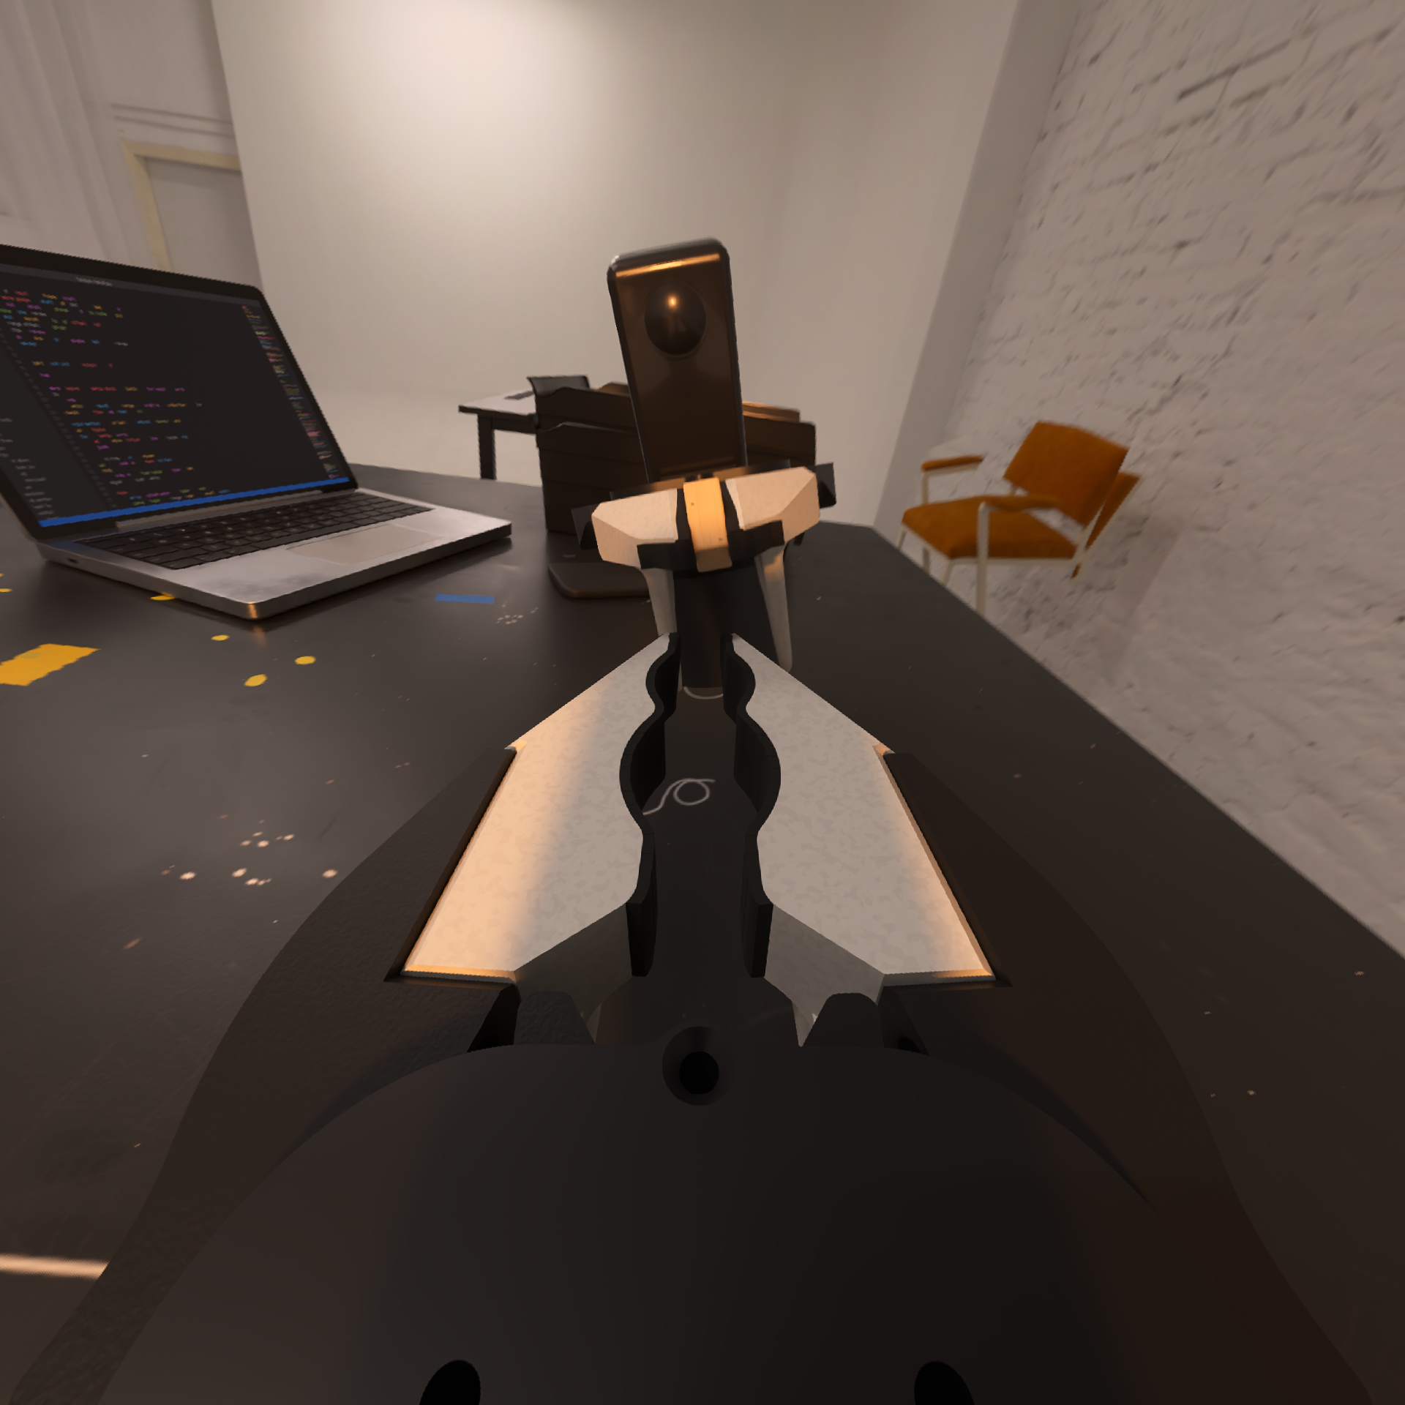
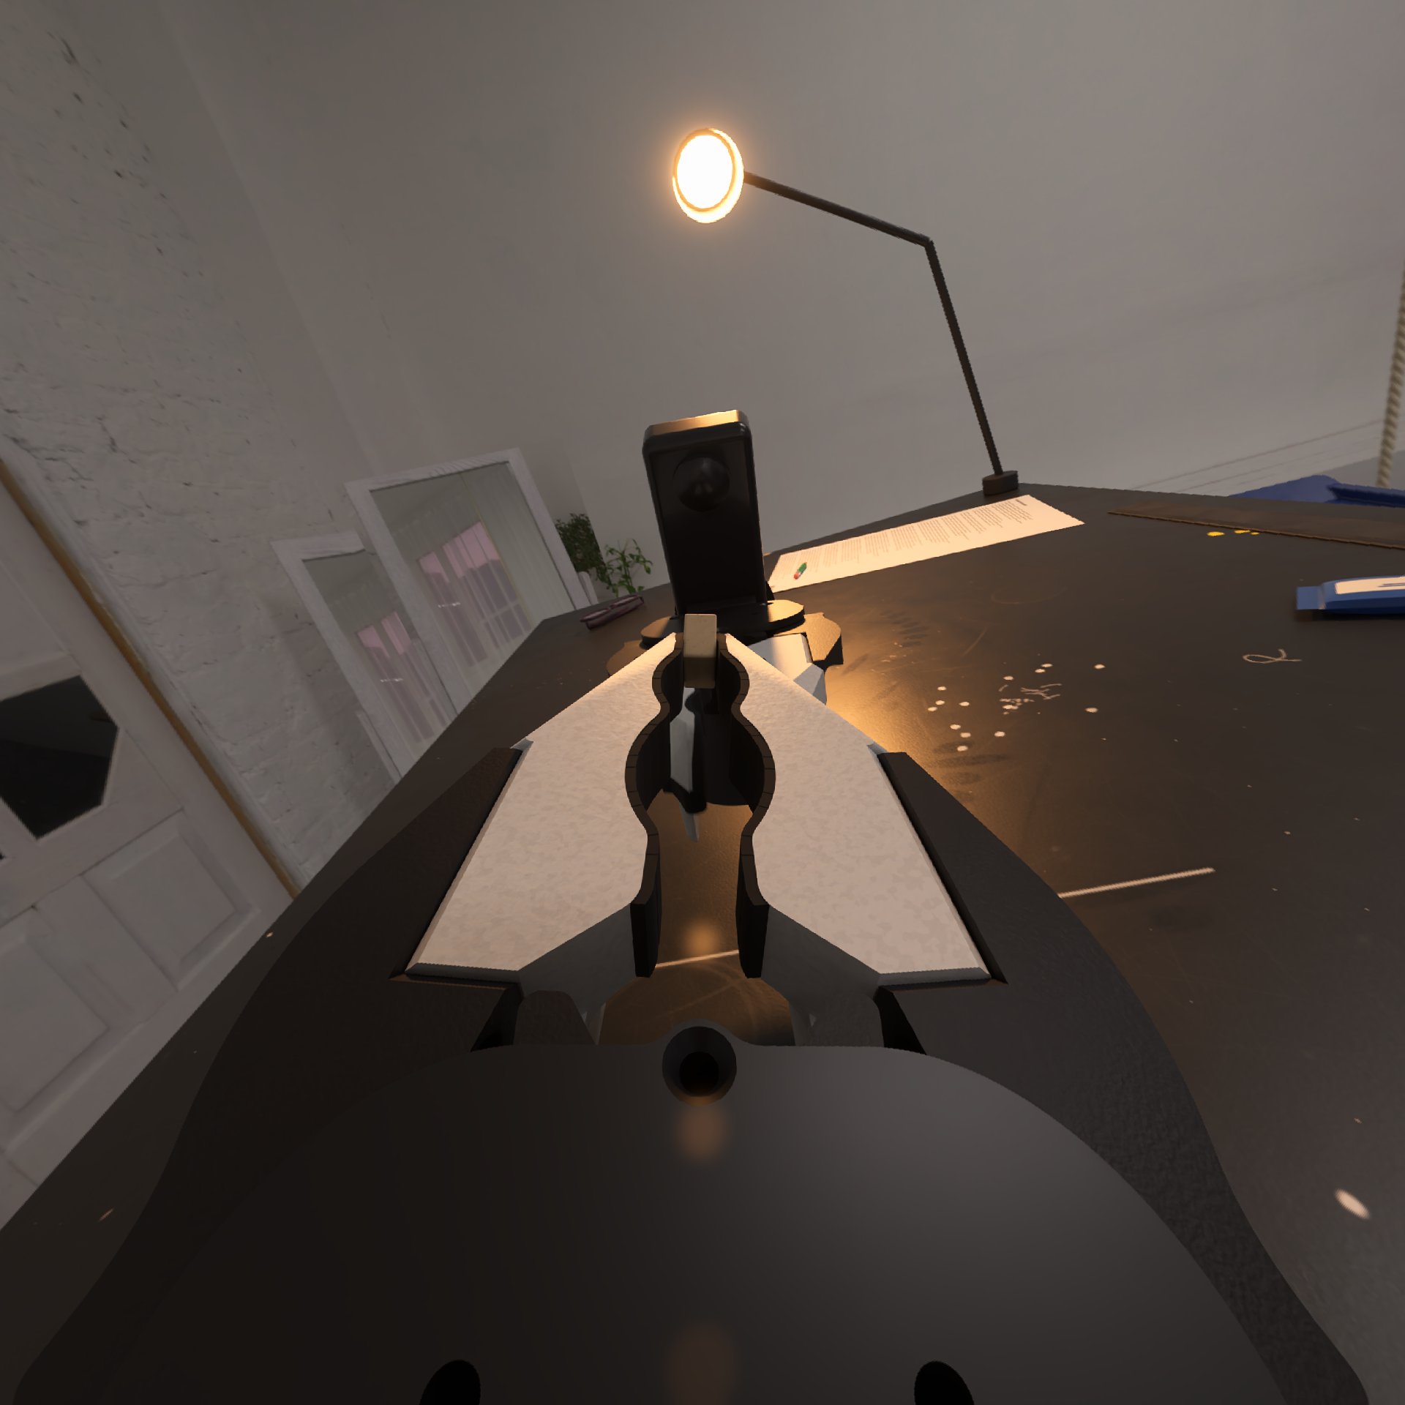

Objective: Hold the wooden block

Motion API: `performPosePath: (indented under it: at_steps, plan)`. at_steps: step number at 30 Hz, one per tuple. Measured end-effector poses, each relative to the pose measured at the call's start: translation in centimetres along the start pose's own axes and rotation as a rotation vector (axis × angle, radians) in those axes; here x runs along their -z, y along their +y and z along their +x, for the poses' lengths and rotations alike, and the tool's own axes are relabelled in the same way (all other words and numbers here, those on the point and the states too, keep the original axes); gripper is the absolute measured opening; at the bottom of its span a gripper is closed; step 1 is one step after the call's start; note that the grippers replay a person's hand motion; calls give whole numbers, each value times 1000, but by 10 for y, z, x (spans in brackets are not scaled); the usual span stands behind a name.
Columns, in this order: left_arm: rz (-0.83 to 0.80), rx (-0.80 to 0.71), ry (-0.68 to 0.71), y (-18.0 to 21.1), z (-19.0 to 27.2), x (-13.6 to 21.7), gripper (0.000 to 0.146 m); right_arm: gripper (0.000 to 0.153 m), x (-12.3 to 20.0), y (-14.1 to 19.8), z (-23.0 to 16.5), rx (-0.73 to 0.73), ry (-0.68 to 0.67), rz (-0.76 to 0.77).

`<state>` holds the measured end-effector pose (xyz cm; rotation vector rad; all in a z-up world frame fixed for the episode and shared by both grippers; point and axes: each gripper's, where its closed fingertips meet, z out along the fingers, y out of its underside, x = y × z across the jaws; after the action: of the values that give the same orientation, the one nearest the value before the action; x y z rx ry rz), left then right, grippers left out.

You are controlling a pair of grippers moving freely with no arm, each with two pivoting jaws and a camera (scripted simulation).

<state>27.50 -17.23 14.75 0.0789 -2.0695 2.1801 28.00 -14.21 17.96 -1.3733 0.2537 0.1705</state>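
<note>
The wooden block (image 2: 701,654) is a small pale stick held upright above the dark table (image 2: 1064,798). My right gripper (image 2: 700,645) is shut on it at the fingertips. In the left wrist view the block (image 1: 705,528) shows between the right gripper's white fingers (image 1: 631,524), under its black camera housing (image 1: 677,365). My left gripper (image 1: 703,658) faces the right one, jaws close together with a narrow gap. Its tips sit just below and short of the block. I cannot see them touch it. The left gripper's camera housing (image 2: 703,517) stands behind the block.
An open laptop (image 1: 190,456) stands on the table to the left, with a dark box (image 1: 578,441) behind the grippers. An orange chair (image 1: 1019,502) stands by the brick wall past the table edge. A lit desk lamp (image 2: 707,175), a paper sheet (image 2: 927,532) and a blue item (image 2: 1353,597) are across the table.
</note>
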Motion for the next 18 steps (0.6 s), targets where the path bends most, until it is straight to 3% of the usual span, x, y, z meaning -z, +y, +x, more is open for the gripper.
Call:
performPosePath:
  at_steps: [4,10,18]
  plan:
    - [-8,-62,-24,0,1,-2,8,7,2,0,0,15,5,-10]
    - [88,0,18,-18,4,7,8,7,10,-1,2,45,20,-38]
    - [89,14,10,-17,2,7,8,7,8,2,2,86,35,-55]
